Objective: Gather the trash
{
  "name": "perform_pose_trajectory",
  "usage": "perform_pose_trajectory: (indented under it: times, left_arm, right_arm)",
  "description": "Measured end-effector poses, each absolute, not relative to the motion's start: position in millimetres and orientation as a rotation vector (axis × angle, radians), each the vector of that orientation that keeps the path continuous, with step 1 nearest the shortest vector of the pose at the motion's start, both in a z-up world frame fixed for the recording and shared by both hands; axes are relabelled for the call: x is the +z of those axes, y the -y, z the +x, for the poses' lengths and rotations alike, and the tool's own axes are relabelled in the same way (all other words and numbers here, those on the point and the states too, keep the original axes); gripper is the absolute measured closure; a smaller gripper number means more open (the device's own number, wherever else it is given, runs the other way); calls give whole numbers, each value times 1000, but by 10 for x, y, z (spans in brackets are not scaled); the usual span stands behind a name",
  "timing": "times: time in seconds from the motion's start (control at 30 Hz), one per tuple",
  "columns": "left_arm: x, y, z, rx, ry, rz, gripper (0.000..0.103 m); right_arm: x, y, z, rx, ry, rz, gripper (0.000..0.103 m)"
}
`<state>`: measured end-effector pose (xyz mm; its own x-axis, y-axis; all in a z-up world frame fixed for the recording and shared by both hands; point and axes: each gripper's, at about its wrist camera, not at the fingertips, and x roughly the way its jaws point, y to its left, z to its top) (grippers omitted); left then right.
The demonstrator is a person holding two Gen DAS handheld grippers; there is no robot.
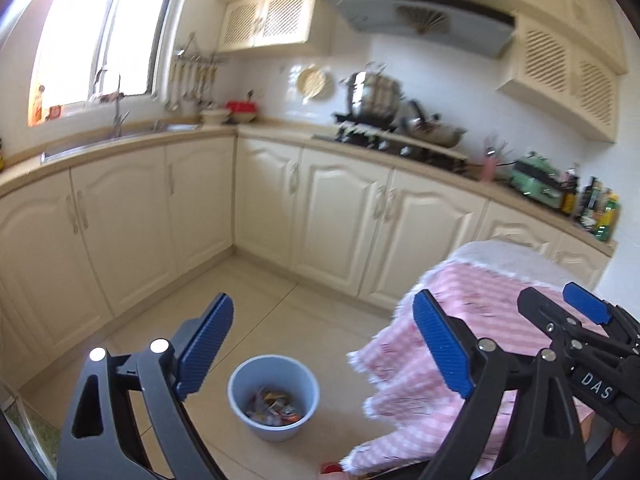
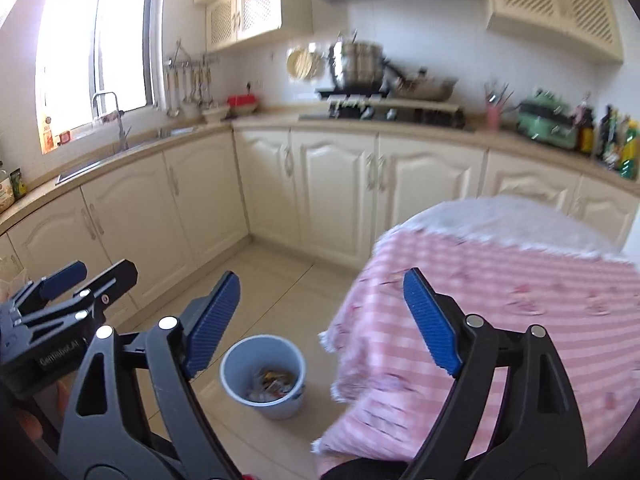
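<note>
1. My left gripper (image 1: pixel 324 344) stands spread wide, its two blue ribbed pads apart with nothing between them; the black arms behind them are smooth plastic with round silver rivets.
2. My right gripper (image 2: pixel 322 320) is spread just as wide and is empty too, with the same two ribbed blue pads on black curved arms.
3. In each wrist view the other gripper shows at the edge, so the two are held side by side.
4. One round bucket (image 1: pixel 274 396), pale blue-grey plastic with a smooth rim, sits on the floor below and ahead of both grippers, showing between the pads of each.
5. The trash (image 1: pixel 274 406) lies at the bottom of that bucket: a small crumpled heap of wrappers, some shiny and some orange-red; I cannot count the pieces.
6. To the right of the bucket, under my right pads, one table is draped in a pink-and-white checked cloth (image 2: pixel 500 300) with a frayed white fringe; a plain pale cloth covers its far end.
7. The floor (image 1: pixel 280 312) is glossy cream tile.
8. Beyond the grippers, cream panelled cabinets (image 1: pixel 340 216) with arched door fronts run round the corner under a beige counter.
9. On the counter ahead stands one shiny stacked steel pot (image 1: pixel 374 96) on a dark stove, with a pan beside it.
</note>
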<state>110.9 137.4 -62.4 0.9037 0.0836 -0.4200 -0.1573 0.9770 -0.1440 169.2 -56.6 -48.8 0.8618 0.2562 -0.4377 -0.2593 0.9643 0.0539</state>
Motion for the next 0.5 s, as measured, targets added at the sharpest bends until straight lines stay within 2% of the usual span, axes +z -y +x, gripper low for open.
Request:
perform_pose_trajectory:
  times: [0.17,0.5]
  left_arm:
    - [-297,-1009,751,81,-350,-145,9]
    - [148,-430,90,30,-211,-76,8]
  right_arm:
    - [-214,1042,1239,224,-377,10,15]
    - [165,1579,465,132,-219,-11,12]
